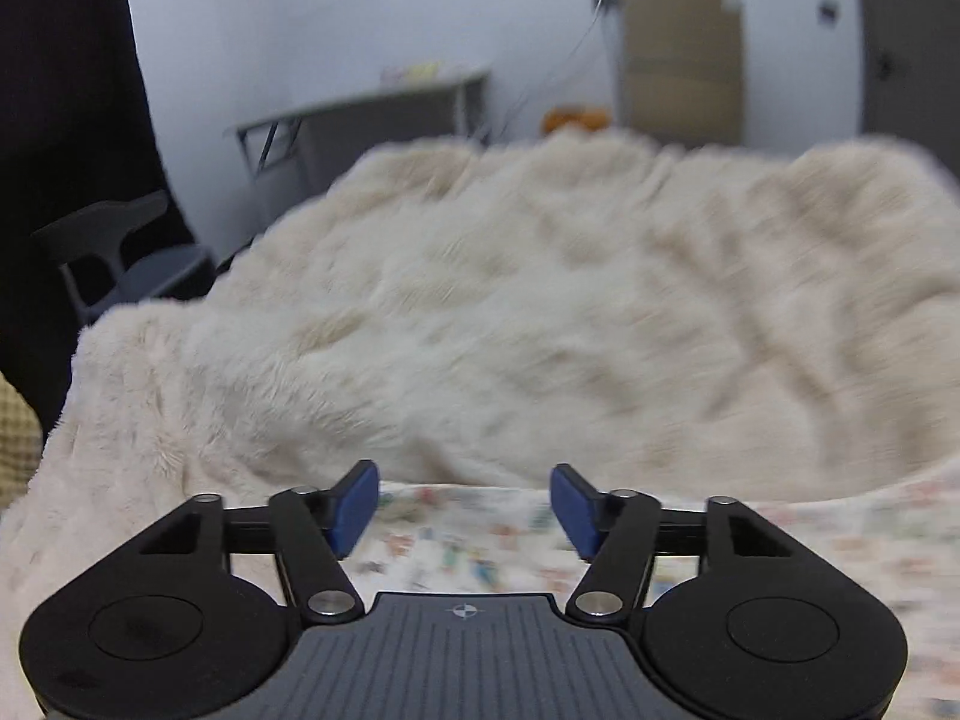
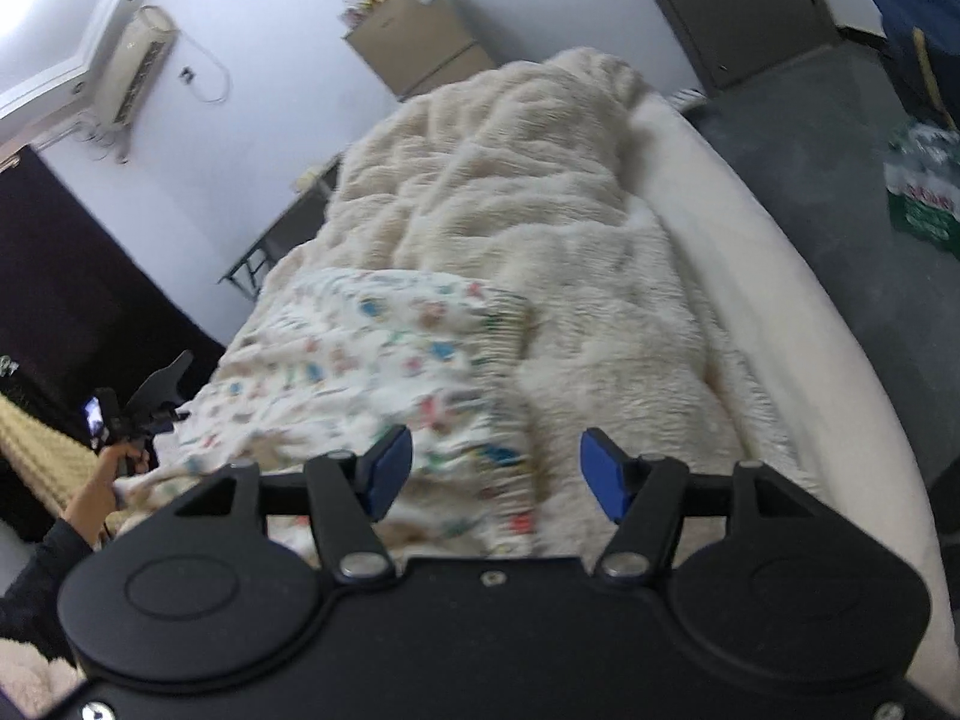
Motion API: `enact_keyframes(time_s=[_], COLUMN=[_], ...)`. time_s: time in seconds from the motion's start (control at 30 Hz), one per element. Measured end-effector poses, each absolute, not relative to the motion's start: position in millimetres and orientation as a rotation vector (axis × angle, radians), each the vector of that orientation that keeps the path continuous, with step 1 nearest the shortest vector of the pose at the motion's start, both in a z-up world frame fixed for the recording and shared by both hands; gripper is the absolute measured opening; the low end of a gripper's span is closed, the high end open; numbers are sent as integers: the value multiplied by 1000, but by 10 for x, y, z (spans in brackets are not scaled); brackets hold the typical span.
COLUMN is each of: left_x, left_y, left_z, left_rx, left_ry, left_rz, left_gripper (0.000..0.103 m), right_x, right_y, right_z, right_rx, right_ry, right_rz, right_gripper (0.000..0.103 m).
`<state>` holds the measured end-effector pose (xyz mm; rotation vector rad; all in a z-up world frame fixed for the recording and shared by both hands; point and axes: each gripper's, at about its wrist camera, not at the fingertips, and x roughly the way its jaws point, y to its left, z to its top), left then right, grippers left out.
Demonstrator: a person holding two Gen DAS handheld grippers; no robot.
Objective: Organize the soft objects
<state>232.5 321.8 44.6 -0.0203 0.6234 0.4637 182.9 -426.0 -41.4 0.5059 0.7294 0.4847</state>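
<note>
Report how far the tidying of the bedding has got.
Done: the patterned blanket lies folded over on the fluffy cream blanket, which covers the bed. In hand: nothing; the right tongs and the left tongs are both open and empty above the fabric. Left: the cream blanket looks rumpled and the patterned one's near edge is uneven, so smoothing or another fold probably remains.

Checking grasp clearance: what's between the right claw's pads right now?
In the right wrist view the open right claw has only the edge of the patterned blanket and the cream fluffy blanket below its gap; the pads press nothing.
</note>
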Motion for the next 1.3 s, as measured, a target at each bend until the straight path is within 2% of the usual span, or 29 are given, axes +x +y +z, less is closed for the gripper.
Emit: enact_keyframes(time_s=[0.03,0.23,0.4,0.53,0.9,1.07,1.3], left_x=[2120,696,-215,-546,-955,-959,-885], left_y=[3017,1660,1007,748,1272,1494,1360], left_z=[581,1100,1222,1167,964,935,923], left_rx=[-14,80,46,109,198,174,220], left_ry=[584,353,235,241,293,307,308], left_rz=[452,328,228,109,197,265,219], left_gripper=[75,85,95,96,98,98,99], right_x=[1799,1432,951,509,-243,-422,-412], right_y=[-4239,-3976,-3754,-3527,-3216,-3190,-3196], right_z=[-386,-91,272,489,580,658,600], right_rx=[498,347,74,-172,-552,-599,-612], right_ry=[720,665,591,524,436,396,416], right_rz=[489,621,687,806,1027,1024,1043], right_gripper=[71,80,82,83,80,77,76])
